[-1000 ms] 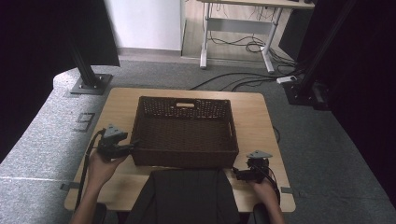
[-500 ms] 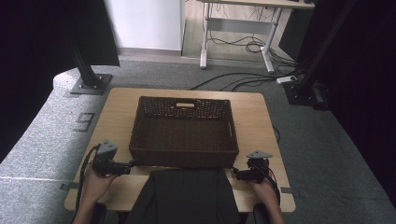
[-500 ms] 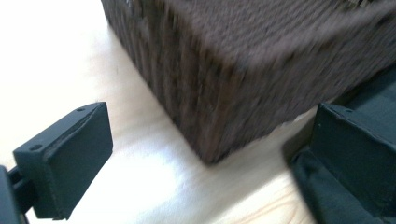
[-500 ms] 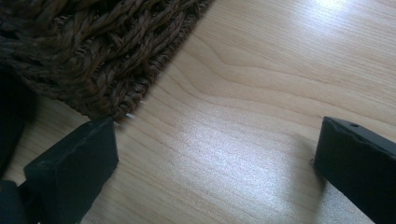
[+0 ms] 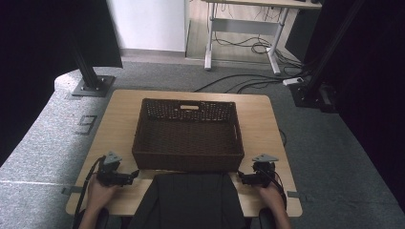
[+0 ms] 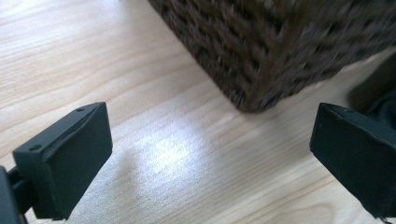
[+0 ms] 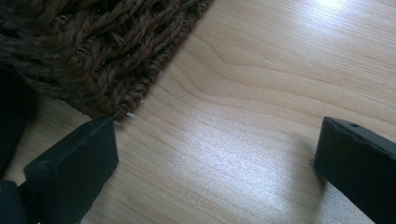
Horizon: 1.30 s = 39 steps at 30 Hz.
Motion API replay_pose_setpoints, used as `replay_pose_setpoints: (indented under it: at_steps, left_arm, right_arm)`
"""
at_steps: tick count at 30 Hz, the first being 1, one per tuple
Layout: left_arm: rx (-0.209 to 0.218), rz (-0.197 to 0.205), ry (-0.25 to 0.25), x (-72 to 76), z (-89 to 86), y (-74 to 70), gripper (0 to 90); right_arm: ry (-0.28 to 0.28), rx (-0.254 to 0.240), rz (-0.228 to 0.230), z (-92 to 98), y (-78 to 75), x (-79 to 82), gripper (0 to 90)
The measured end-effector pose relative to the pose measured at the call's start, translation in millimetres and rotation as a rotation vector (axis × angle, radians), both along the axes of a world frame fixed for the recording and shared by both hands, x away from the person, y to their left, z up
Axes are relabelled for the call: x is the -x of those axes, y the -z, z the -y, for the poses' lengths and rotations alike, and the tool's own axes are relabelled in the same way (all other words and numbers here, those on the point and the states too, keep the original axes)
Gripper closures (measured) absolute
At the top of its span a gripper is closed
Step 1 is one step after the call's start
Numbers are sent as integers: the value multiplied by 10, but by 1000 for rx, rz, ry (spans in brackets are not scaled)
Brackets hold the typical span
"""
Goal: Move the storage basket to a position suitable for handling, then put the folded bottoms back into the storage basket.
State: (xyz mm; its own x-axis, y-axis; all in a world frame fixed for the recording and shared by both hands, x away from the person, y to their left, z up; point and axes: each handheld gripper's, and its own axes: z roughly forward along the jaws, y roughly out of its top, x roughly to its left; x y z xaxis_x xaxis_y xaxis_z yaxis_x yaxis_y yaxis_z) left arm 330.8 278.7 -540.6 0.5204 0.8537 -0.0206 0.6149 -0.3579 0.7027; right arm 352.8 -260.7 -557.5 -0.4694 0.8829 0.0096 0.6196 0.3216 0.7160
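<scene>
A dark brown woven basket stands in the middle of the wooden table, and nothing shows inside it. My left gripper rests low at the basket's near left corner, pointing right. Its jaws have just been opening and stand wide, with only bare table between them. My right gripper lies by the near right corner, pointing left, open over bare wood. A dark grey cloth lies at the table's front edge between the two grippers.
Bare wood runs along the table's left and right sides and behind the basket. Black stand bases sit on the grey floor beyond the table, and cables trail there near a white desk frame.
My left hand has come down and back from beside the basket's left wall to the front left of the table. The right hand has stayed put.
</scene>
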Motion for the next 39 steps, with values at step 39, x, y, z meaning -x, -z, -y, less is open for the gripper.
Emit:
replay_pose_setpoints:
  at_steps: [39]
  left_arm:
    - [12,-54,13,96,221,-92,30]
  right_arm:
    - [-72,-53,-16,-70,-168,155,0]
